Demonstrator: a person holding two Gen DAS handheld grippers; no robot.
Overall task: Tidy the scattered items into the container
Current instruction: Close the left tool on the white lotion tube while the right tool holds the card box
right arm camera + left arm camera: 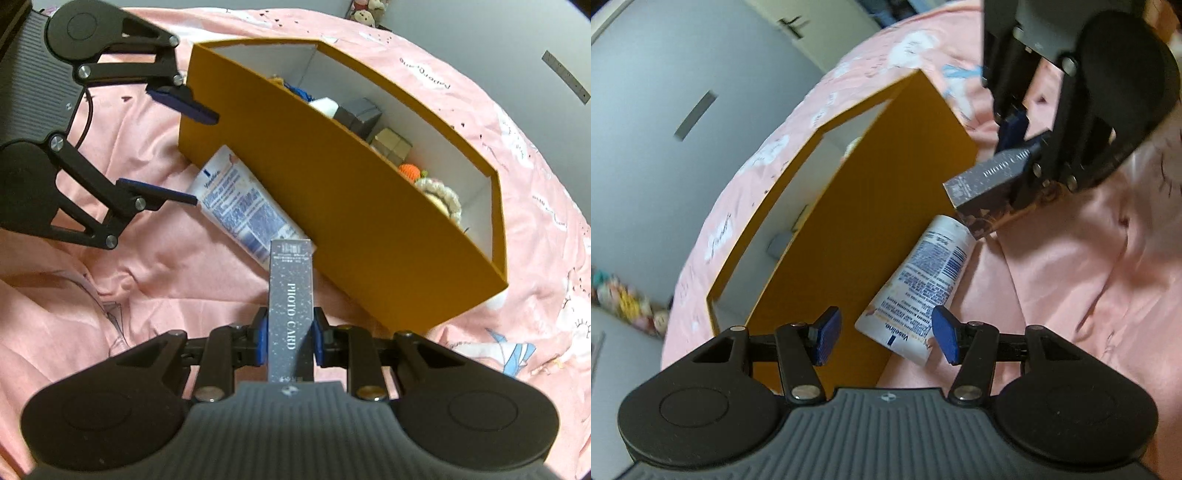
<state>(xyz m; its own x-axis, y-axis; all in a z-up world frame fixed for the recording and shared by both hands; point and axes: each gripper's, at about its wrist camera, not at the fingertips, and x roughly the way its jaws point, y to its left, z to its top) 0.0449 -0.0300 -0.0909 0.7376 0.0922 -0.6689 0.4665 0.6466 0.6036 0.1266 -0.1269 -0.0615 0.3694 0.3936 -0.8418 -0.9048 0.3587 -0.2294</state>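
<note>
A: Largest element?

B: A pink printed bedspread (424, 88), the ground for everything else. On it rests an orange box (332, 206) with a white interior, open at the top.

A: Contents of the box?

B: Grey and metallic cubes (360, 112), an orange crocheted piece (410, 171) and a cream one; a blue item further back is too hidden to identify.

A: Items outside it?

B: A white Vaseline tube (240, 206) lies on the bedspread against the box's near wall. A grey carton (291, 310) lettered PHOTO CARD is off the bedspread, just beside that wall and above the tube's end.

A: The tongs?

B: The right gripper (288, 341) is clamped on the carton, blue pads on both long faces. The left gripper (884, 336) stands apart, empty, its pads either side of the tube's cap end without contact.
</note>
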